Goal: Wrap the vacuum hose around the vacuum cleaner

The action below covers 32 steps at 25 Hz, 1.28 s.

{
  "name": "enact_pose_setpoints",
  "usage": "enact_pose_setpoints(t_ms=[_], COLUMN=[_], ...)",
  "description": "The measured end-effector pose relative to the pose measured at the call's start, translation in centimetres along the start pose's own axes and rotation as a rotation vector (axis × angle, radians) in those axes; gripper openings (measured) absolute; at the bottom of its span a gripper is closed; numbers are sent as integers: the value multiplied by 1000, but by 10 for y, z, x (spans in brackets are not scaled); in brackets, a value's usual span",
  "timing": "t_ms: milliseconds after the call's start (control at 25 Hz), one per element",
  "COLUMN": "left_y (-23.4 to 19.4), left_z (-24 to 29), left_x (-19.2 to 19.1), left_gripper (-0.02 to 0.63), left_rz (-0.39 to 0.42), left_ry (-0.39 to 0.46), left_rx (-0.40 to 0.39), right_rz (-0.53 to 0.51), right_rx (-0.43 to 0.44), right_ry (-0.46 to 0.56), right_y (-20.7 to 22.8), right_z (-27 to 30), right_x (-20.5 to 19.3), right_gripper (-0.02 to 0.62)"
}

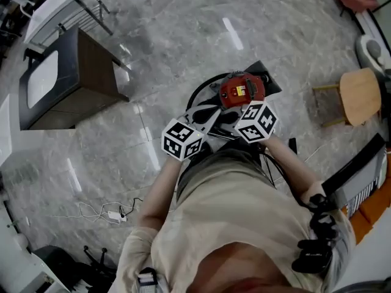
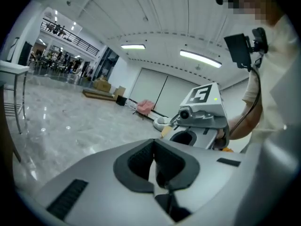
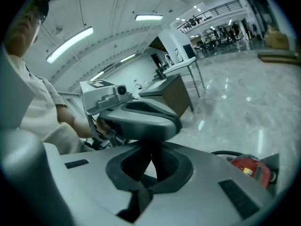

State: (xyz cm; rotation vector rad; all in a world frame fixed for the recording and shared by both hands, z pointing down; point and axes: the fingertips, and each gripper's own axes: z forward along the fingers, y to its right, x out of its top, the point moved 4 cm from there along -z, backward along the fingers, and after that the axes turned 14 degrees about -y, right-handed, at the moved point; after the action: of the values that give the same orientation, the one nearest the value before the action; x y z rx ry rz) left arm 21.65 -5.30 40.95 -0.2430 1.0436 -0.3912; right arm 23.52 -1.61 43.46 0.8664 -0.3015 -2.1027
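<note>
Vacuum cleaner (image 1: pixel 242 90): red body, standing on the grey marble floor (image 1: pixel 183 29) directly ahead of the person. Vacuum hose (image 1: pixel 194 95): black, lying on the floor in a curve round the machine's left side. Its near run is covered by the grippers, so how far it goes round cannot be told.

Left gripper (image 2: pixel 153 161): jaws closed pad to pad, nothing between them. Right gripper (image 3: pixel 151 164): jaws likewise closed, empty. Both are held up side by side before the person's chest, clear of hose and machine.

Wooden stool (image 1: pixel 360 95): to the right, well apart. Dark cabinet (image 1: pixel 67 78): to the left. Power strip (image 1: pixel 116 215) with white cable: on the floor at lower left.
</note>
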Motion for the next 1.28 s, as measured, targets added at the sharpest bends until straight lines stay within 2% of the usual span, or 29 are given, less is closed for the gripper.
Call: enact_pose_setpoints(t_ms=[80, 160, 240, 320, 480, 560, 680, 880, 1000, 1120, 1280], left_y=[19, 36, 51, 64, 89, 104, 117, 125, 133, 146, 161], left_z=[-10, -22, -33, -43, -53, -52, -50, -38, -33, -24, -11], left_x=[2, -2, -9, -11, -11, -13, -14, -17, -15, -11, -4], left_gripper=[5, 5, 5, 5, 3, -5, -8, -9, -8, -8, -8], left_rz=[27, 50, 60, 53, 26, 28, 76, 103, 90, 106, 145], left_ry=[44, 72, 82, 110, 158, 144, 106, 20, 24, 6, -4], left_rx=[-43, -97, -197, -299, -408, -399, -337, -260, -252, -251, -157], right_rz=[-24, -32, 2, 20, -17, -1, -5, 35, 12, 3, 44], right_rx=[81, 120, 197, 301, 457, 537, 650, 790, 762, 725, 746], right_ry=[-15, -26, 0, 27, -6, -25, -50, -64, -71, -22, 69], right_y=[-34, -63, -86, -106, -131, -141, -150, -150, -150, -148, -146], right_z=[7, 14, 17, 16, 10, 6, 0, -4, -11, -20, -38], right_x=[5, 1, -3, -5, -12, -23, -32, -45, -52, -62, -78], right_gripper=[5, 5, 5, 5, 5, 5, 5, 5, 5, 5, 5])
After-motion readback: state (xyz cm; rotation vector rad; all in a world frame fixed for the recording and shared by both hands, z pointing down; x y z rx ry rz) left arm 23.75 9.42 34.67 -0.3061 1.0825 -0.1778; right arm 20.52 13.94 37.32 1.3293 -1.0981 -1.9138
